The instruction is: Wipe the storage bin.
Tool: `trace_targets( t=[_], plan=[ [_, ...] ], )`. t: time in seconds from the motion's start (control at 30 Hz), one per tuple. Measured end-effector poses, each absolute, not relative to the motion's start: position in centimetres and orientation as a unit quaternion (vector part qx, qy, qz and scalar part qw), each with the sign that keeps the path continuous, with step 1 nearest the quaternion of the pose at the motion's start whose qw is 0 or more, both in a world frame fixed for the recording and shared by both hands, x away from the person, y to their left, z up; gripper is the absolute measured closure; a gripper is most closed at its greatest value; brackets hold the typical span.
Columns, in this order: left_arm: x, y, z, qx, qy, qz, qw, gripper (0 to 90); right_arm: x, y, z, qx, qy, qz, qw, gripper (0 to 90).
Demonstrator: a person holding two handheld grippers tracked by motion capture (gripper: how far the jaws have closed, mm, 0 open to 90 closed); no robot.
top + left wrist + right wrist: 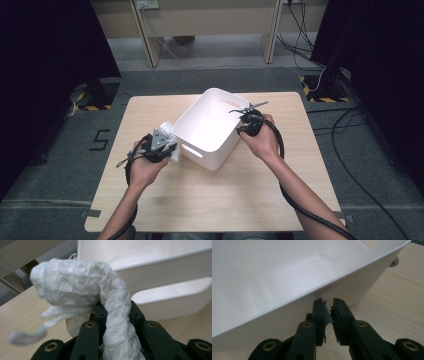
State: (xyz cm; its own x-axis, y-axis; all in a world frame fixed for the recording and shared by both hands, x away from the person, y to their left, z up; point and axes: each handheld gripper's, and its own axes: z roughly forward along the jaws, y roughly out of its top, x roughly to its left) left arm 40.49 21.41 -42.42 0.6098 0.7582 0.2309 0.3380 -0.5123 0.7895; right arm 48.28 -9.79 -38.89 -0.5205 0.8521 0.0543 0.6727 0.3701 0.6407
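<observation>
A white knitted cloth [75, 280] is clamped between the jaws of my left gripper [116, 307], and its bunched end flops over to the left. From above, the cloth [166, 129] and the left gripper [170, 145] sit close by the front left corner of a white plastic bin [200, 102]. The bin's handle slot [172, 293] lies just ahead of the cloth. My right gripper [241, 129] is at the bin's right side. Its jaws [328, 303] stand a narrow slit apart with nothing between them, just outside the bin's wall [287, 280] and below its rim.
The bin stands on a light wooden table [225, 195] with bare wood toward the front edge. Beyond the table are wooden desk legs [150, 45], floor cables [300, 30] and black curtains on both sides. A "5" [100, 140] is marked on the floor at left.
</observation>
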Motion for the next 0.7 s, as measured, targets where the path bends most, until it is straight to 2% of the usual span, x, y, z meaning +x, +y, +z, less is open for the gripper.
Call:
trace_targets(
  t=[0.23,0.43,0.6,0.7],
  plan=[
    [40.4,18.9,-42.3,0.835,0.304,0.284,0.359,74.7,48.5,-9.5,-38.2,0.479,0.805,0.323,0.134,70.9],
    [40.2,18.7,-42.2,0.835,0.307,0.287,0.356,74.6,49.4,-10.4,-36.0,0.542,0.739,0.378,0.134,57.7],
    [39.8,18.6,-42.4,0.828,0.313,0.290,0.364,74.5,50.1,-8.6,-36.8,0.556,0.743,0.352,0.121,54.3],
    [39.7,18.3,-42.4,0.829,0.308,0.296,0.362,74.5,50.2,-7.8,-37.8,0.561,0.749,0.334,0.109,55.5]
  ],
)
